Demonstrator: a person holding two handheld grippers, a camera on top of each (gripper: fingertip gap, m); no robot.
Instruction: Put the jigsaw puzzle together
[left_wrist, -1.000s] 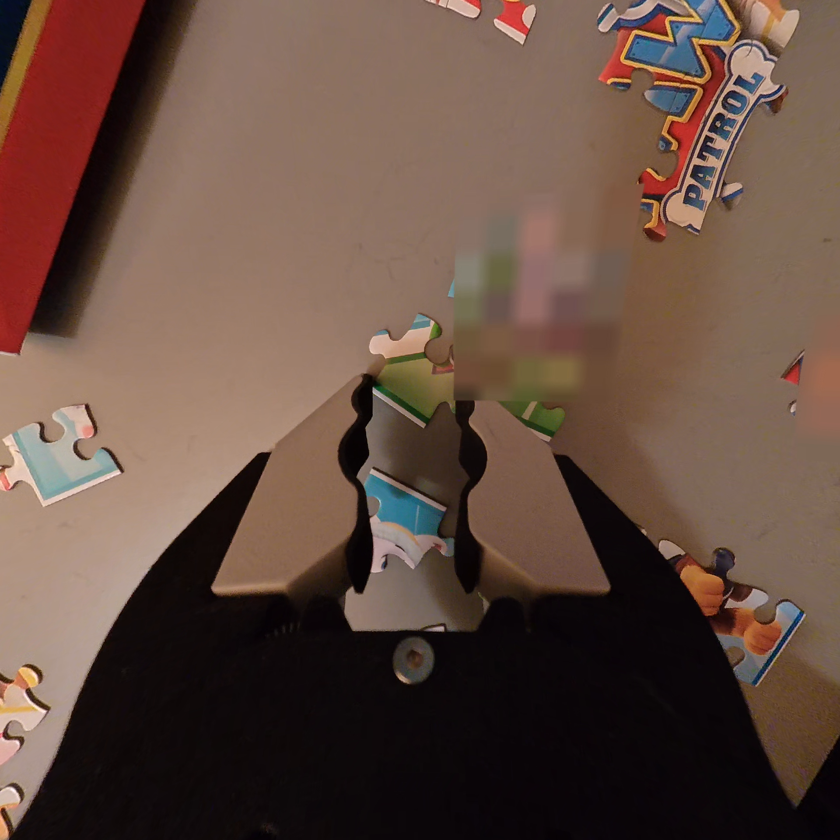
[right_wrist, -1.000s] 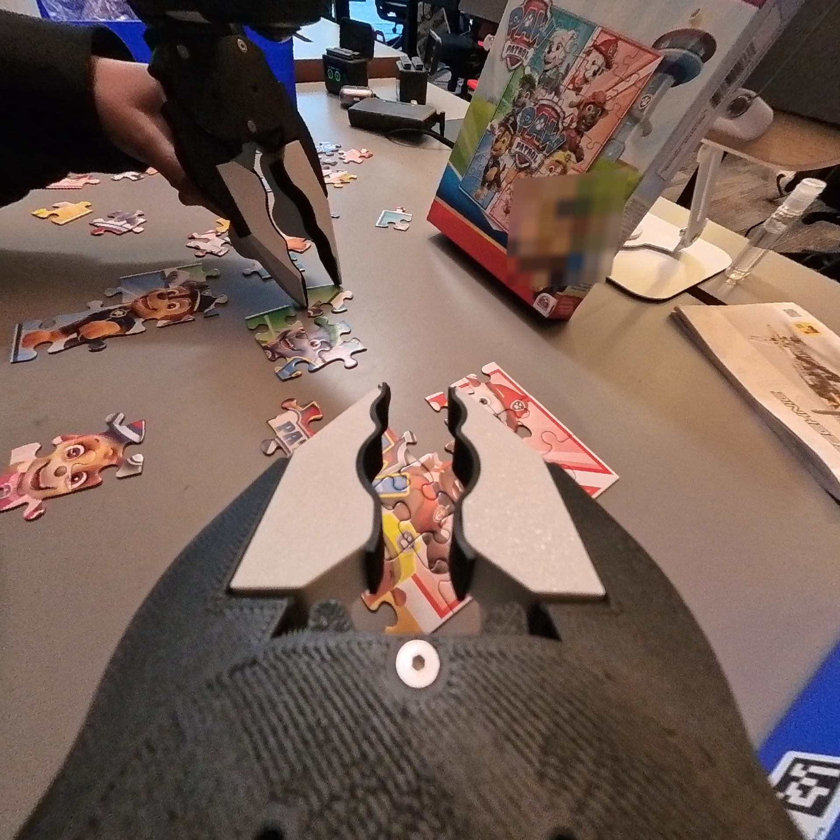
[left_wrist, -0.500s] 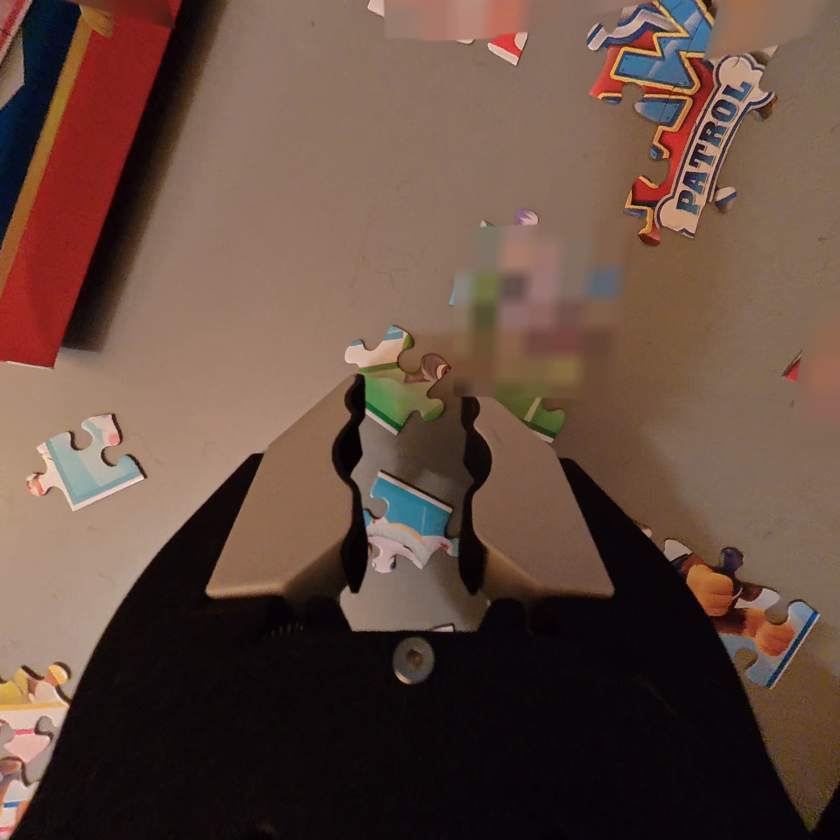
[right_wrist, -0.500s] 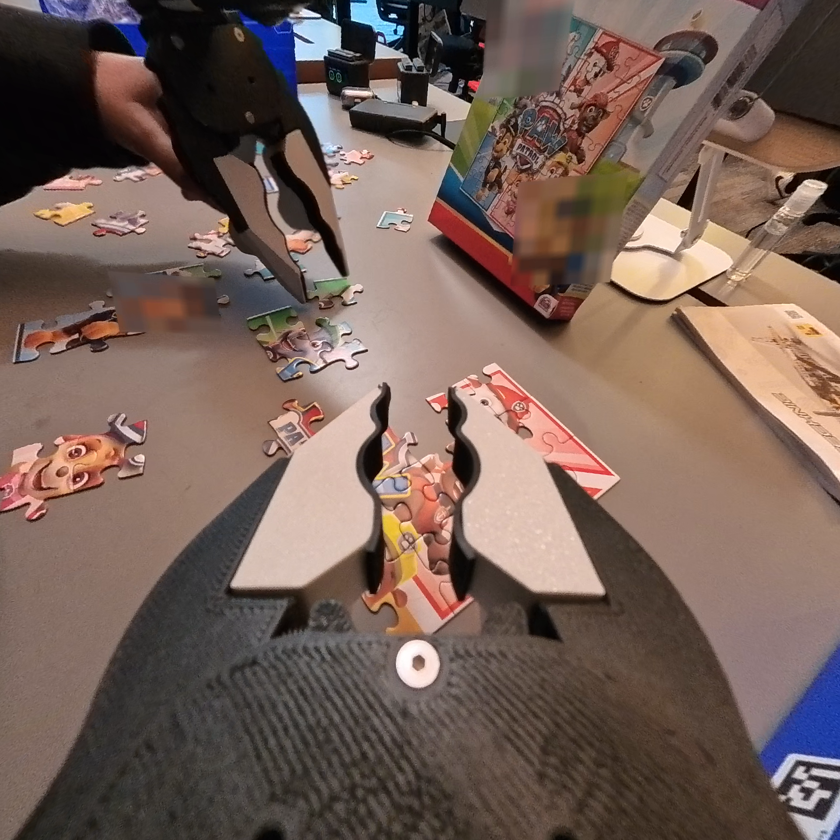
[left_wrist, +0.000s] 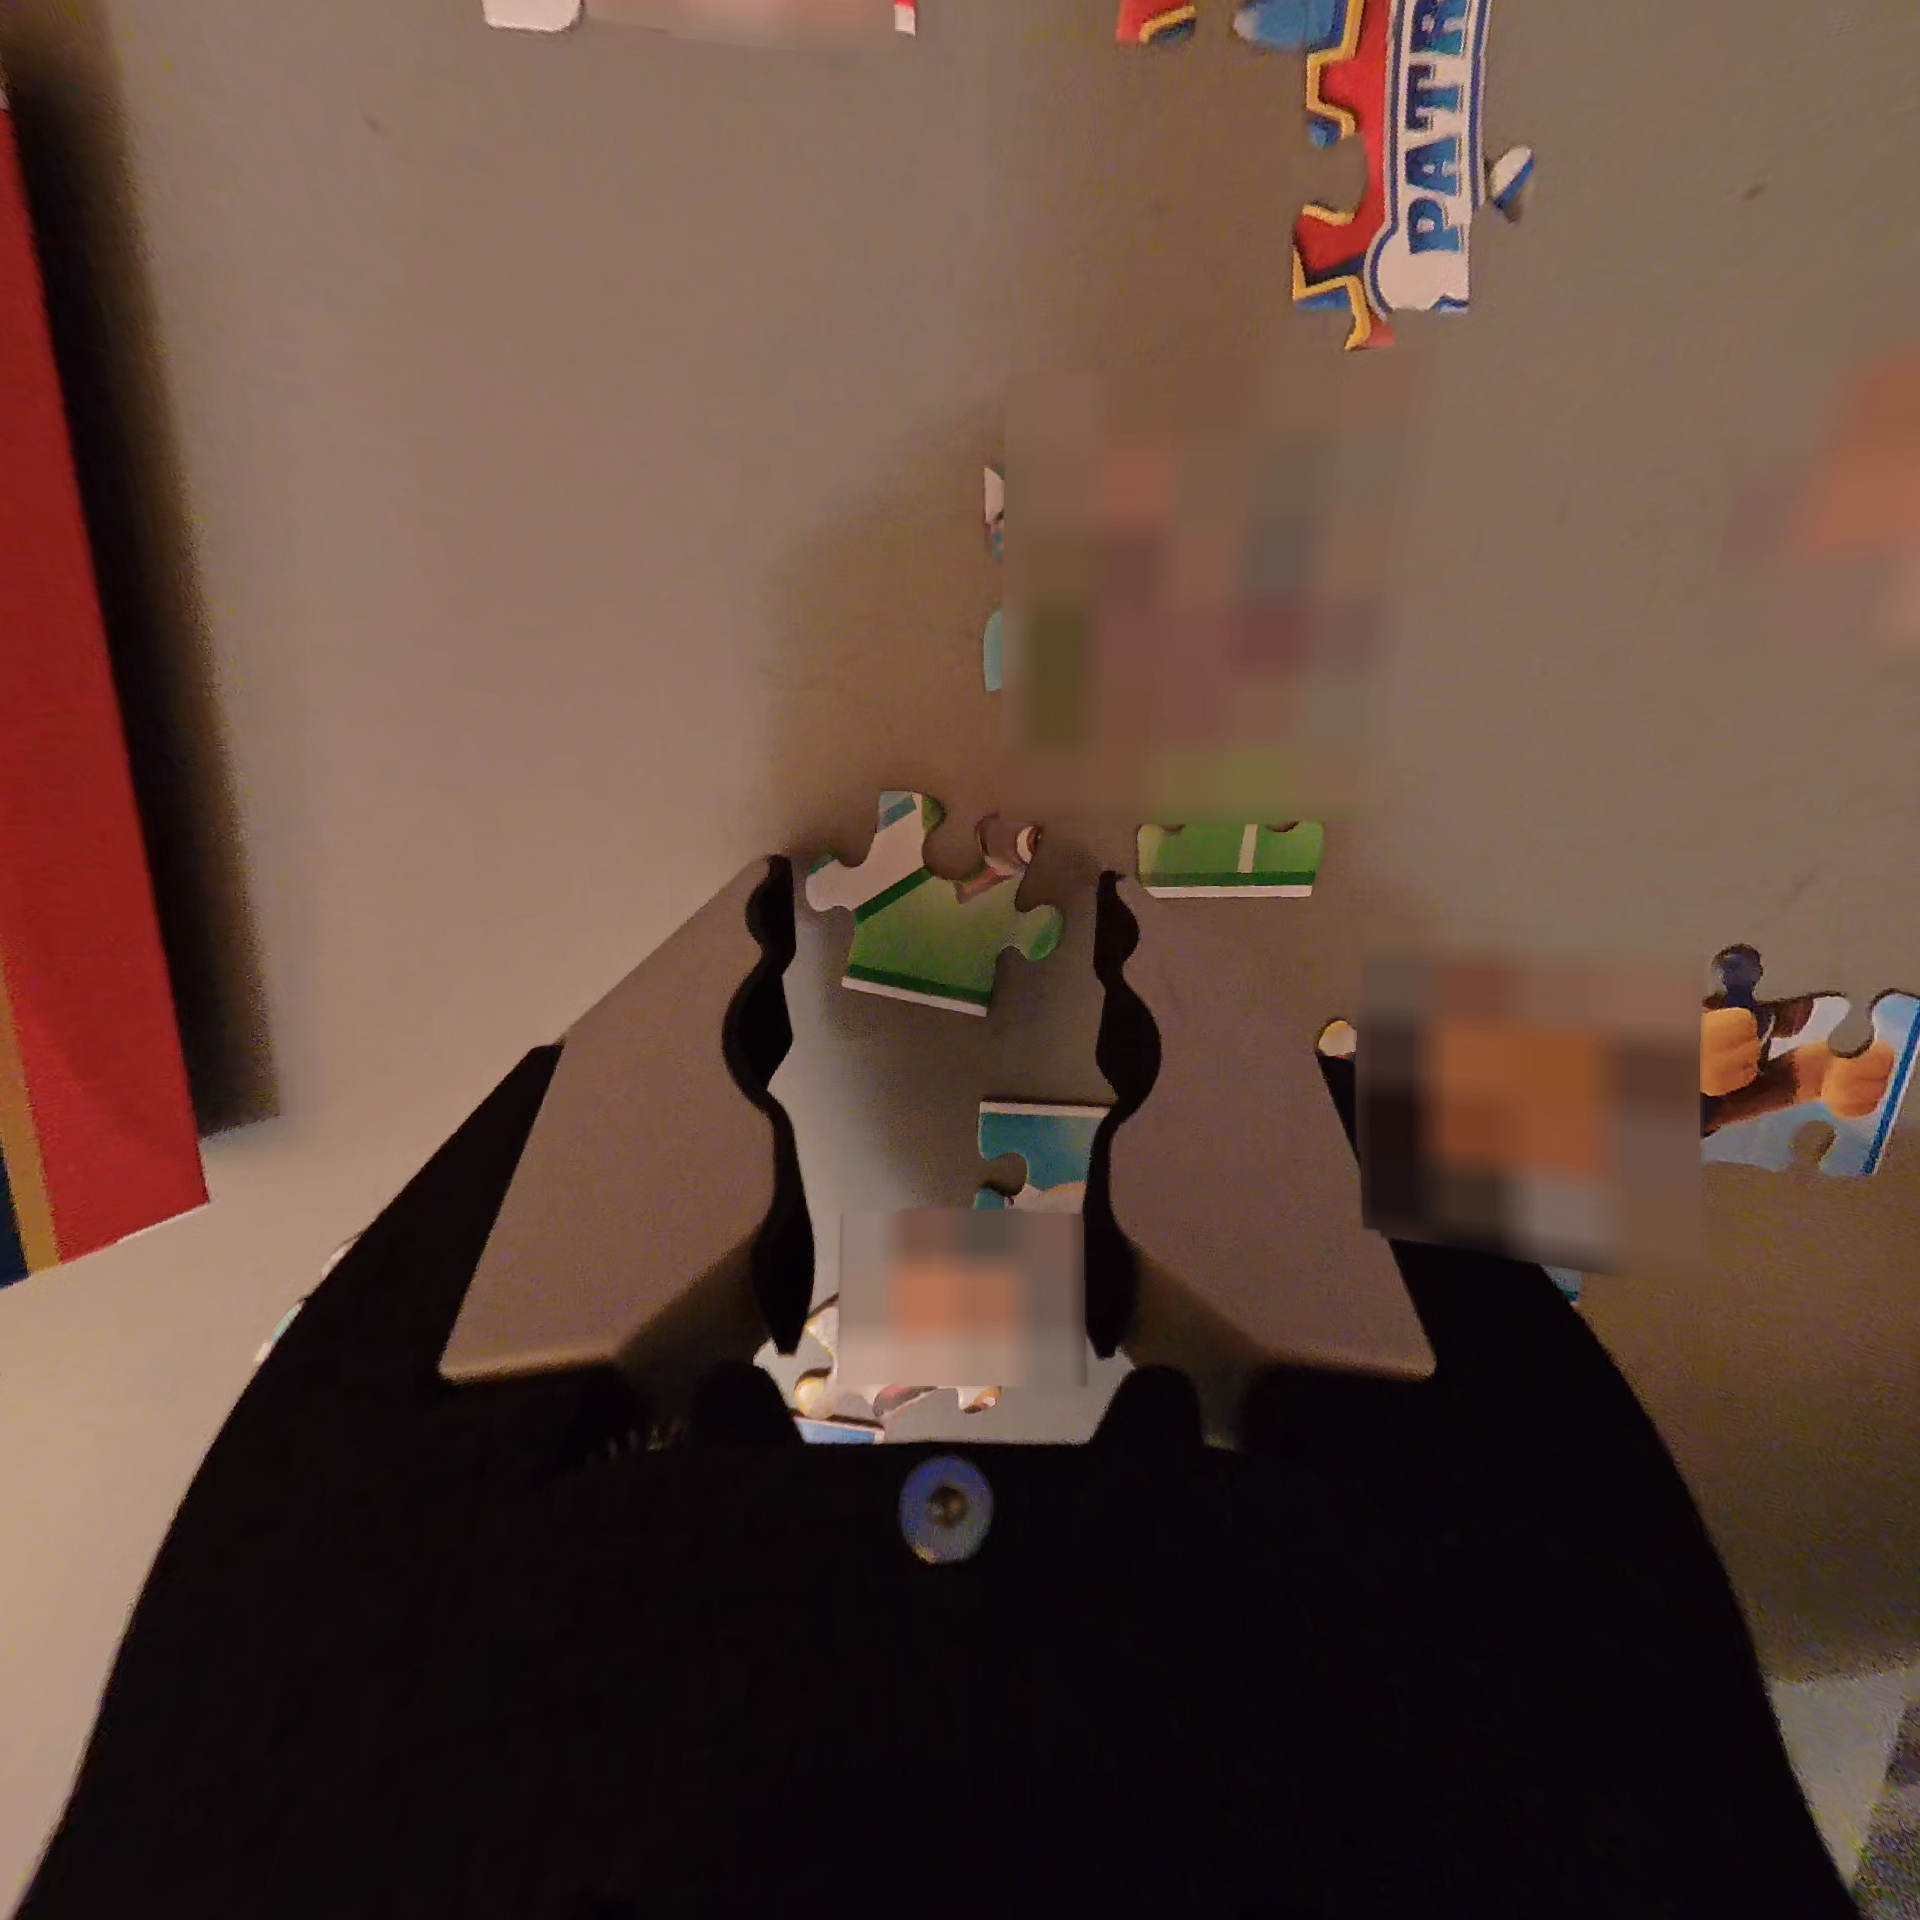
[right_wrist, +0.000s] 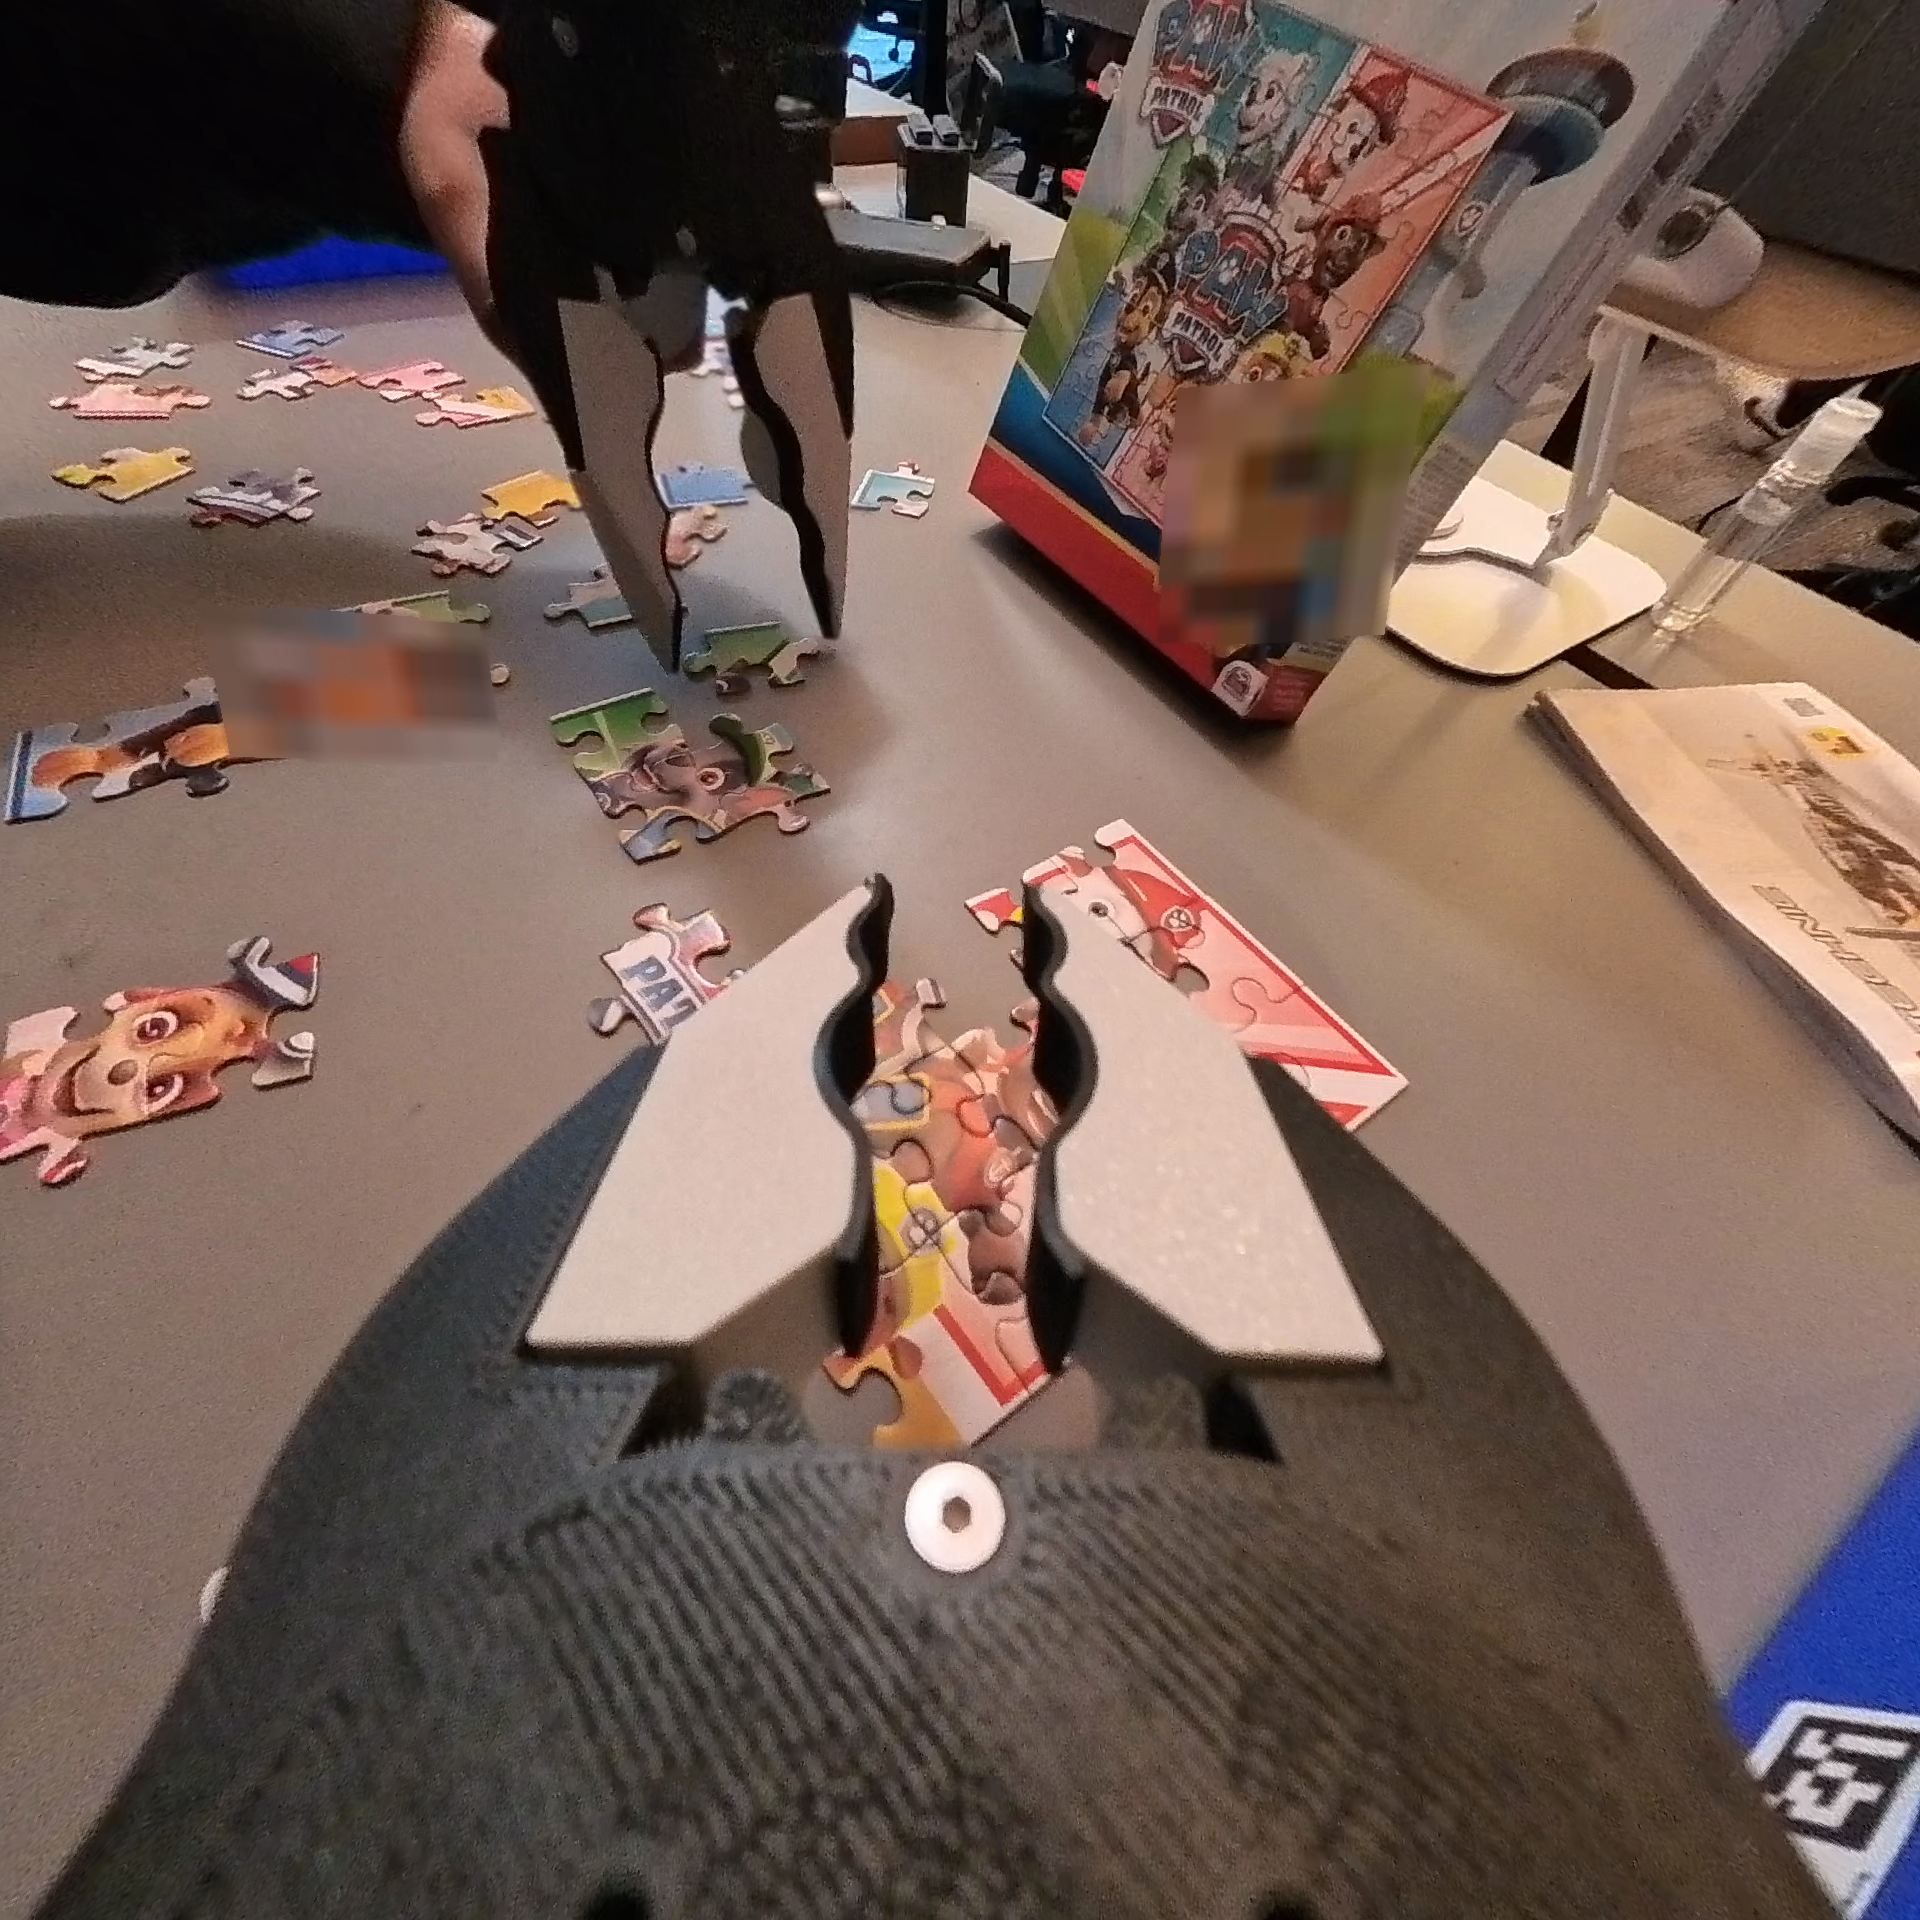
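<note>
Left gripper pointing down at a grey surface, jaws wide apart and gripping nothing. Between the two fingertips, flat on the surface, a green puzzle piece, clear of both pads. Just beyond the right fingertip, a small assembled cluster with a green edge, mostly blurred. Farther back between the fingers, a blue piece. At the left edge, a red puzzle box.

Right gripper low over the surface, jaws narrowly parted with nothing between the pads. Underneath and just beyond, a red-and-white assembled puzzle section. Beside the left finger, a lettered piece. Farther off, the left gripper seen spread over the green piece.
</note>
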